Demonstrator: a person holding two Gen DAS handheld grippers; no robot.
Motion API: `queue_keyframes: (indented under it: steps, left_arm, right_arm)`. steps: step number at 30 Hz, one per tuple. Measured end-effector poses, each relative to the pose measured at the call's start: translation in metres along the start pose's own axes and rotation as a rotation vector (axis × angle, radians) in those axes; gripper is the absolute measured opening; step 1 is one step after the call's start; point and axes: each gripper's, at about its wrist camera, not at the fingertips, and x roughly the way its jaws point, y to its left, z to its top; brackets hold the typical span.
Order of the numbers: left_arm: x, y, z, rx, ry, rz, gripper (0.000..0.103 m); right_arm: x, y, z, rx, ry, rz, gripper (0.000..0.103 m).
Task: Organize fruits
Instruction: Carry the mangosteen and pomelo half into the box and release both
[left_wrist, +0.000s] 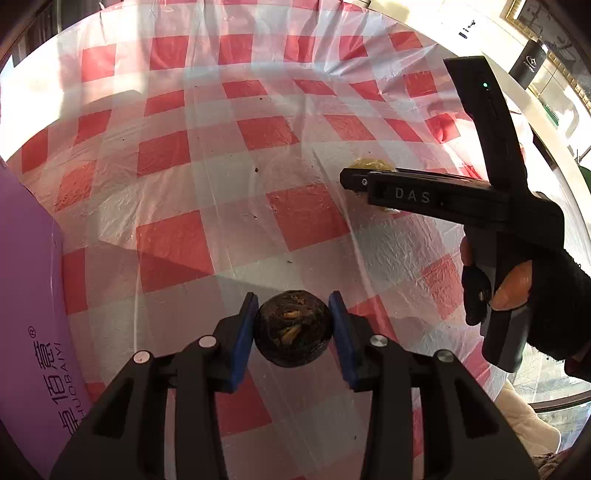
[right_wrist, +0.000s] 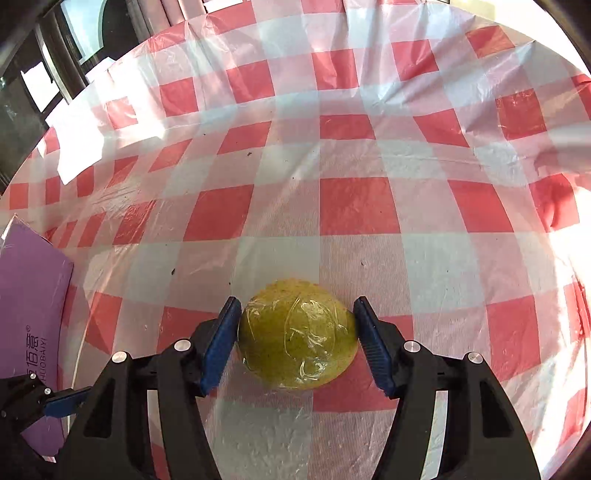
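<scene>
My left gripper (left_wrist: 293, 325) is shut on a dark round fruit (left_wrist: 293, 330) with a dried brown calyx, held between the blue pads just over the red-and-white checked tablecloth (left_wrist: 229, 155). My right gripper (right_wrist: 297, 332) is shut on a yellow-green fruit wrapped in clear film (right_wrist: 298, 334), its pads pressing both sides. In the left wrist view the right gripper's black body (left_wrist: 369, 182) stands at the right, held by a gloved hand (left_wrist: 535, 295), with the yellow fruit (left_wrist: 371, 164) partly hidden behind it. The left gripper's blue finger (right_wrist: 64, 400) shows at the lower left of the right wrist view.
A purple box (left_wrist: 26, 314) with white printed characters lies at the left table edge; it also shows in the right wrist view (right_wrist: 29, 295). The checked cloth (right_wrist: 351, 166) stretches ahead of both grippers. Windows and furniture stand beyond the table's far edge.
</scene>
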Motion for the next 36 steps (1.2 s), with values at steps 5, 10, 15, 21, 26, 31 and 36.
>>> queue_keyframes:
  steps: [5,10,15,21,26,31,36]
  left_arm:
    - [-0.019,0.015,-0.003,0.059,-0.04,0.003,0.039]
    - [-0.042,0.019,0.004,0.059,-0.087,-0.003,0.039]
    - [-0.062,0.014,0.004,0.109,-0.111,-0.016,0.039]
    - [-0.087,0.018,0.003,0.135,-0.169,-0.021,0.039]
    - [-0.104,0.024,-0.002,0.148,-0.207,-0.019,0.039]
    - [-0.118,0.034,-0.008,0.144,-0.24,-0.011,0.039]
    - [-0.135,0.051,-0.013,0.127,-0.28,0.012,0.04]
  right_arm:
    - [-0.028,0.023,-0.044,-0.013,0.029,-0.015,0.062]
    - [-0.053,0.038,-0.057,0.015,-0.004,-0.045,0.062]
    - [-0.074,0.05,-0.067,0.062,-0.034,-0.06,0.062]
    - [-0.093,0.069,-0.079,0.068,-0.069,-0.079,0.062]
    - [-0.102,0.082,-0.089,0.057,-0.079,-0.099,0.062]
    - [-0.11,0.095,-0.092,0.049,-0.095,-0.103,0.062]
    - [-0.114,0.115,-0.085,0.013,-0.118,-0.082,0.062]
